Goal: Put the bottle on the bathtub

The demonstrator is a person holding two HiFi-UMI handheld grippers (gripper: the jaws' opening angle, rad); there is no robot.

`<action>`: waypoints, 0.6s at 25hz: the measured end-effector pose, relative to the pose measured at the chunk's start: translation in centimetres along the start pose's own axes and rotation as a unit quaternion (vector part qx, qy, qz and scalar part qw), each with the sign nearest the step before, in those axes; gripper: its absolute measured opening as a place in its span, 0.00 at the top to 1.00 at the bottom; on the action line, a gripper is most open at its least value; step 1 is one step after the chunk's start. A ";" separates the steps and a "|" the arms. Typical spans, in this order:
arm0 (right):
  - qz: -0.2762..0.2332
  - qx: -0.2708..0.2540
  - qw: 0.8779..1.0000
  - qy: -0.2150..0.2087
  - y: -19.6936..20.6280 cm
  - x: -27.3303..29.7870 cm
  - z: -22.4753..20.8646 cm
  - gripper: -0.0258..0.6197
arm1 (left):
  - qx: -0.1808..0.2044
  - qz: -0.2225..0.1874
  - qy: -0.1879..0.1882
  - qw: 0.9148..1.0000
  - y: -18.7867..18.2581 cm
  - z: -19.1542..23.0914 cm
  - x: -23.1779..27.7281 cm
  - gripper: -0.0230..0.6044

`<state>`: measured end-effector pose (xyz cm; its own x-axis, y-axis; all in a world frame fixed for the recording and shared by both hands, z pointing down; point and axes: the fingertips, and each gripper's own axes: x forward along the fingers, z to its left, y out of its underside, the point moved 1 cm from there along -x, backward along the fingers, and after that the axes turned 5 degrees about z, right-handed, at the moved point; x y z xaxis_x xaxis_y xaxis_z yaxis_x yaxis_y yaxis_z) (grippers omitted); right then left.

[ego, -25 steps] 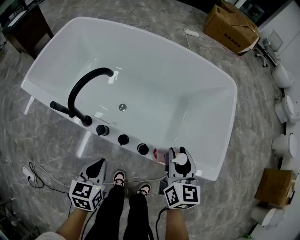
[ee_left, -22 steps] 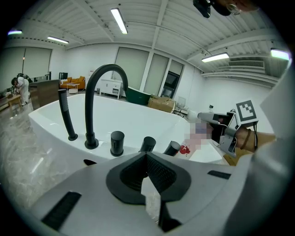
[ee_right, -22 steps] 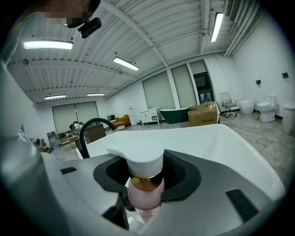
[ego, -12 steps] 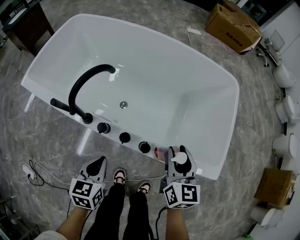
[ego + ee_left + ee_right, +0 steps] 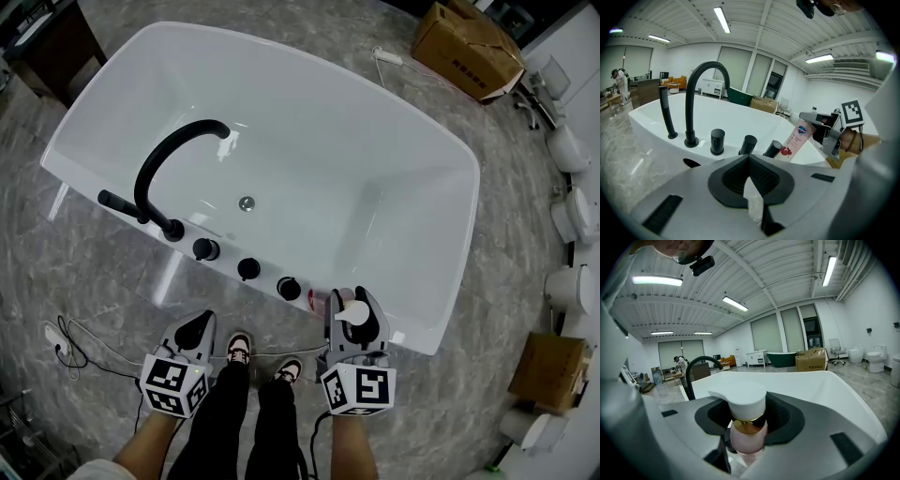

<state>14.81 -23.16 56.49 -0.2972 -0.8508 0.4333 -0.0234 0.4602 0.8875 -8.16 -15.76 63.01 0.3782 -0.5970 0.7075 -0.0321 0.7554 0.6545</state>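
Observation:
The white bathtub [image 5: 441, 187] fills the middle of the head view; a black arched faucet [image 5: 169, 169] and three black knobs [image 5: 247, 269] stand on its near rim. My right gripper [image 5: 349, 298] is shut on a pink bottle [image 5: 747, 439] with a white pump cap [image 5: 739, 401]. The bottle [image 5: 797, 138] hangs tilted, its red-printed bottom end just right of the last knob [image 5: 772, 149] at the rim; contact with the rim cannot be told. My left gripper [image 5: 195, 330] is over the floor in front of the tub, shut and empty.
A cardboard box [image 5: 466, 42] lies beyond the tub's far right corner. Toilets [image 5: 572, 220] and another box [image 5: 548, 370] line the right side. A cable and plug [image 5: 61, 342] lie on the marble floor at left. The person's feet [image 5: 239, 353] stand between the grippers.
The right gripper has rolled slightly with the bottle still in it. The left gripper has stayed where it was.

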 end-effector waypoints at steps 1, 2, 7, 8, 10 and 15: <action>0.000 0.000 1.000 0.000 0.0 0.0 0.1 0.67 | 0.000 0.000 0.000 1.000 0.0 0.0 0.0 0.96; -0.001 -0.001 1.000 0.000 0.0 -0.1 0.1 0.67 | 0.000 0.000 0.000 1.000 0.1 0.0 0.0 0.96; -0.002 -0.027 1.000 -0.010 0.1 -0.1 1.0 0.67 | -0.002 0.000 0.001 1.000 0.3 -0.1 0.1 0.96; -0.001 -0.032 0.999 -0.012 0.1 0.0 1.2 0.67 | -0.002 0.000 0.002 1.000 0.3 -0.2 0.1 0.96; 0.000 -0.042 0.999 -0.016 0.2 0.0 1.6 0.67 | -0.002 0.000 0.003 1.000 0.3 -0.3 0.1 0.96; 0.001 -0.059 0.998 -0.019 0.1 0.1 2.4 0.67 | -0.004 0.001 0.002 1.000 0.4 -0.4 0.0 0.96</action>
<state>12.51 -22.55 56.26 -0.3337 -0.8386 0.4305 0.0892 0.4265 0.9001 -7.82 -15.36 63.14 0.3826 -0.5945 0.7072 -0.0262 0.7582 0.6515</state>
